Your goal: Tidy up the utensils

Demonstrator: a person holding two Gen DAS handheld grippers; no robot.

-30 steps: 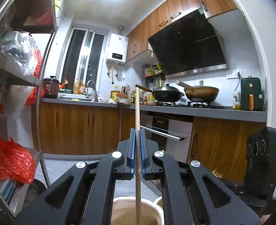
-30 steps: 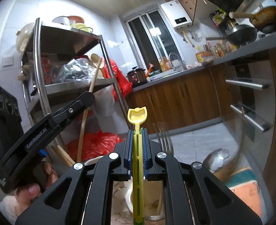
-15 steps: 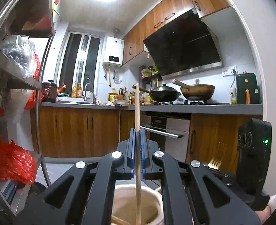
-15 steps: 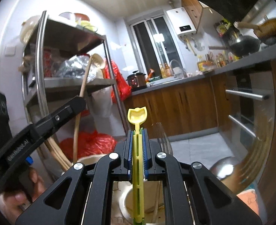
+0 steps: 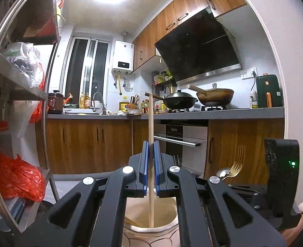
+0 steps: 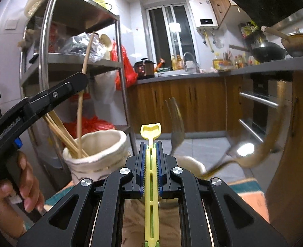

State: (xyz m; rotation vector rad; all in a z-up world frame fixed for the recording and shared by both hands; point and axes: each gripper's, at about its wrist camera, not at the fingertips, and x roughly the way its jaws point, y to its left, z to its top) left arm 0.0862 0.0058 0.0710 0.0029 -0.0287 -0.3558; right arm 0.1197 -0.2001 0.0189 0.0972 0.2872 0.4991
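Lowered chopstick (image 5: 150,127) into holder (image 6: 102,152); left gripper (image 6: 81,82) label blurred, unreadable.

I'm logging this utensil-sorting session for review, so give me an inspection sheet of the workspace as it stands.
Surface: mostly hidden; a patterned orange and teal mat shows under the holders.
Job's things: wooden stick dips into the cream holder, which already has chopsticks; yellow utensil; fork and spoon in a second holder.
Clutter: red bags on the steel rack.
Grippers: left gripper shut on the stick; right gripper shut on the yellow utensil.
Cables: nothing seen.
Surroundings: kitchen counter, woks, oven.
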